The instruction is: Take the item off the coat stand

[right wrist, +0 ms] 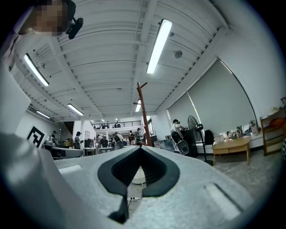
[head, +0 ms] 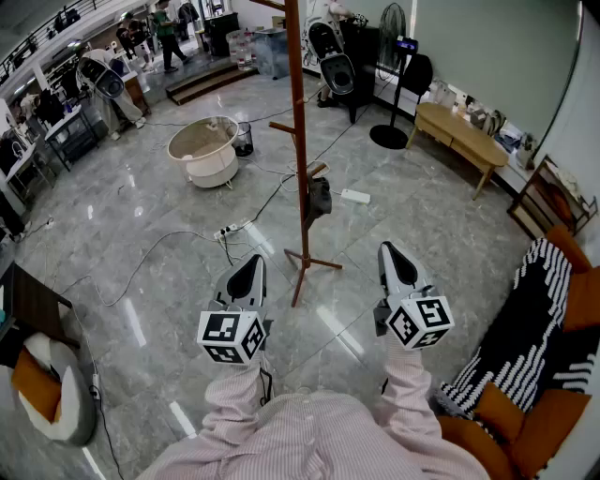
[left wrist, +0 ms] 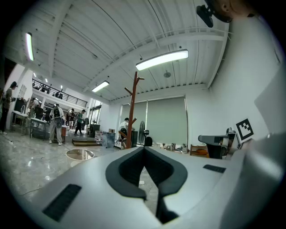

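Held left claw [head: 251, 261] and right claw [head: 389, 248] level, side by side, both closed on nothing; faced slim brown wooden coat stand [head: 298, 141], dark limp item [head: 319, 197] hung low.

- A round white tub [head: 204, 150] stands on the glossy grey stone floor [head: 441, 225], with a small black bin [head: 243, 139] just beside it.
- A white power strip [head: 232, 228] lies among loose cables.
- A black pedestal fan [head: 394, 23] rises near an oval light-wood low table [head: 459, 127] by the wall.
- A black-and-white striped throw [head: 525, 319] drapes an orange sofa [head: 583, 300].
- People [head: 167, 33] move about at the hall's far end.
- A long fluorescent ceiling light [left wrist: 161, 59] burns overhead.
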Tool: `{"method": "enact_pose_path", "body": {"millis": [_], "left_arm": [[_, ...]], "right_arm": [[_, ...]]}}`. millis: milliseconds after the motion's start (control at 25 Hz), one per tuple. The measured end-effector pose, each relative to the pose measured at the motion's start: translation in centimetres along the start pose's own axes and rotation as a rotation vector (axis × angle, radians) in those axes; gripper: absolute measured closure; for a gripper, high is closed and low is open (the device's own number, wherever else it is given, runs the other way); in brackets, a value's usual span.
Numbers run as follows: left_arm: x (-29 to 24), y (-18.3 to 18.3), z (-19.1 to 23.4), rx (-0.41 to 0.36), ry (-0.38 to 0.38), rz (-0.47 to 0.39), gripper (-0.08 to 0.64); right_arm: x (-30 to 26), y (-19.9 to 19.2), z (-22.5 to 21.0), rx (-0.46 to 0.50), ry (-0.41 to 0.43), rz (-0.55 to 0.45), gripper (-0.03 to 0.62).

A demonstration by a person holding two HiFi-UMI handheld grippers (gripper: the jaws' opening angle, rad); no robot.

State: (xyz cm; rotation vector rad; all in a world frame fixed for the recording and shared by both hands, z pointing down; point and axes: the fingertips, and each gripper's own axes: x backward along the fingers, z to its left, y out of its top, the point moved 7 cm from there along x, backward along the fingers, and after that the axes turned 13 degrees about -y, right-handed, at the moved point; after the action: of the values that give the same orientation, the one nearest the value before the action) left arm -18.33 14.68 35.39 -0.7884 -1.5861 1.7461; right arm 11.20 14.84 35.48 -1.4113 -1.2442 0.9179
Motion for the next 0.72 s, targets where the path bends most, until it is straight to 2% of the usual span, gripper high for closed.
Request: {"method": "enact_pose_path", "body": {"millis": [440, 720], "left_arm": [[-0.6, -0.4, -1.2, 0.012, 0.006, 0.011, 0.558], [-1.0, -1.4, -3.2, 0.021, 0.001, 0.017, 0.558]], "right_arm": [[0.4, -0.2, -1.5, -0.036, -0.014, -0.005, 0.588], [0.6, -1.3, -2.6, -0.037, 0.023, 0.04, 0.569]]}}
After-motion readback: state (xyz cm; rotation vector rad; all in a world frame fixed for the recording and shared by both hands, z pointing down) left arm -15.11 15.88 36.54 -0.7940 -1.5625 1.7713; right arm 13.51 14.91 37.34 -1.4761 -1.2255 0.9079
